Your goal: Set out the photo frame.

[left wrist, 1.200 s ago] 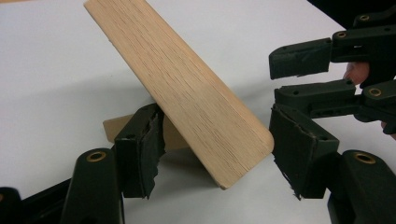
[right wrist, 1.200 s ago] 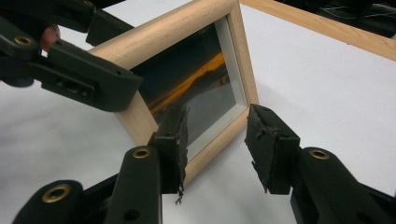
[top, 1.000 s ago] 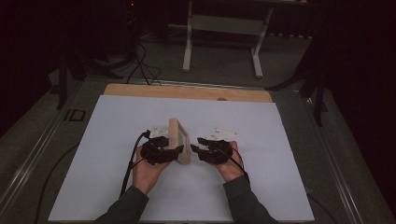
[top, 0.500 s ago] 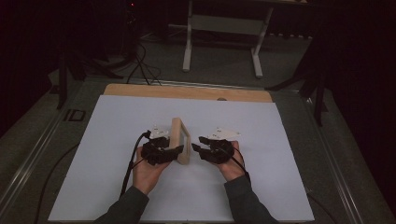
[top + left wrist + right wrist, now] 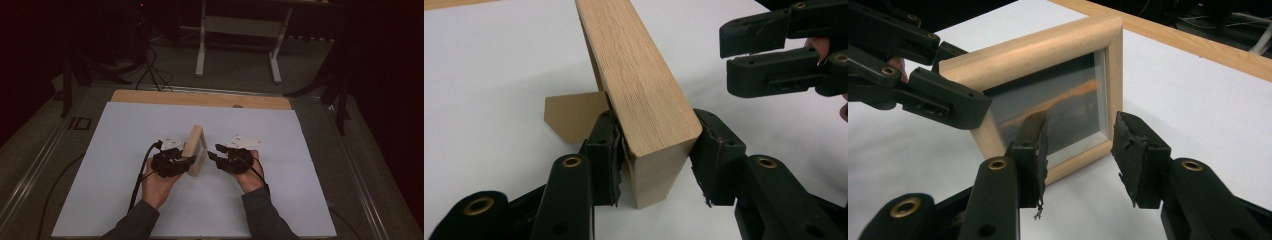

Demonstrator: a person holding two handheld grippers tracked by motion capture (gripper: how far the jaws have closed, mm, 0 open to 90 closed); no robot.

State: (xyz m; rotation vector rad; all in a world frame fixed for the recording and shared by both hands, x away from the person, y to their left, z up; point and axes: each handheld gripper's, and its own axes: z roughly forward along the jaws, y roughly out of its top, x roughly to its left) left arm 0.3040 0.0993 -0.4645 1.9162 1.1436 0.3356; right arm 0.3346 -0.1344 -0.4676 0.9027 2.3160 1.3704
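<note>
Wooden picture frame point(image 5: 195, 150): upright on edge, mid-table on the white sheet point(image 5: 110, 150). Left gripper point(image 5: 656, 157): jaws, just closing, clamp the frame's near end. Right gripper point(image 5: 1078, 145): jaws part-open, empty, facing the frame's glass.

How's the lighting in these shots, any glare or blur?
High view: dim, dark surroundings, white table sheet grey. Left gripper view: bright, light wooden picture frame sharp, grain clear. Right gripper view: frame's glass pane shows an orange reflected streak; near tongs slightly soft.
</note>
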